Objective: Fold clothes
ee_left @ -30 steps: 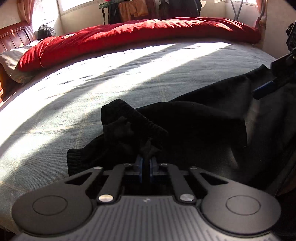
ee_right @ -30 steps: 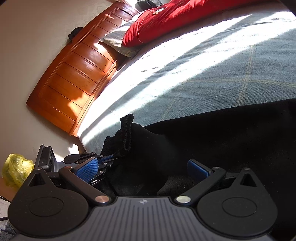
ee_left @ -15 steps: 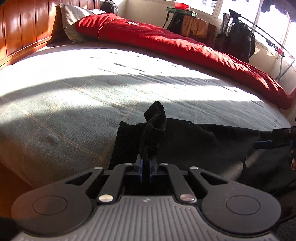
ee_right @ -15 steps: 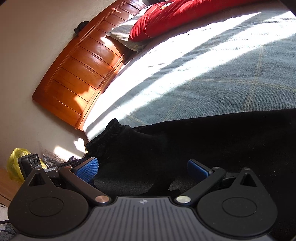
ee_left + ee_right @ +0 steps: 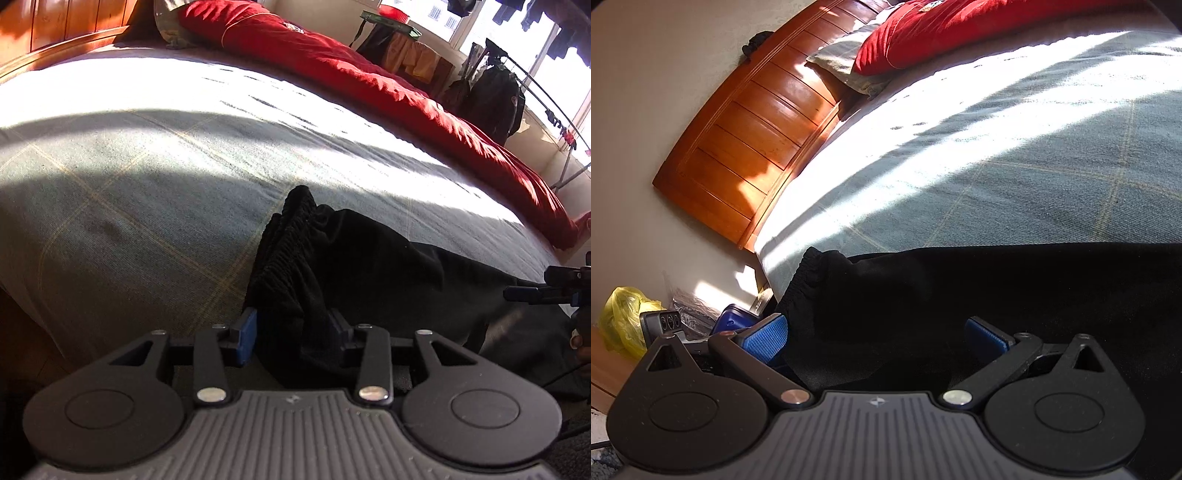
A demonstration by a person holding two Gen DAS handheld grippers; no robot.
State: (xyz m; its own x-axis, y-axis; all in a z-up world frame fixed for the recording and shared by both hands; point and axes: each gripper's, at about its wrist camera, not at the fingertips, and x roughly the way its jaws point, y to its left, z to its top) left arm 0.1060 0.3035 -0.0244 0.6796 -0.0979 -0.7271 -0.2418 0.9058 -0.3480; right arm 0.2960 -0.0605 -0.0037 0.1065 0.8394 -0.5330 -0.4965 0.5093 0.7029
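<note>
A black garment [image 5: 369,266] with a ribbed elastic edge [image 5: 288,236] lies along the near side of the grey-blue bed [image 5: 147,177]. My left gripper [image 5: 291,334] stands open at the bed's edge, and the ribbed end of the cloth passes loosely between its blue pads [image 5: 246,332]. In the right wrist view the same black garment [image 5: 997,295] spreads across the near edge, its gathered end [image 5: 812,266] to the left. My right gripper [image 5: 875,338] is wide open with the black cloth between its fingers. The left gripper [image 5: 735,321] shows at the lower left there.
A red duvet [image 5: 369,74] lies along the bed's far side, with a pillow [image 5: 842,59] by the wooden headboard [image 5: 750,122]. A clothes rack [image 5: 502,92] stands by the window. A yellow bag [image 5: 622,317] sits on the floor beside the bed. The right gripper [image 5: 546,288] reaches in from the right.
My left gripper has opened and let go of the garment's ribbed end, which now rests on the bed. It swung left and pulled back towards the bed's edge. The right gripper stays open.
</note>
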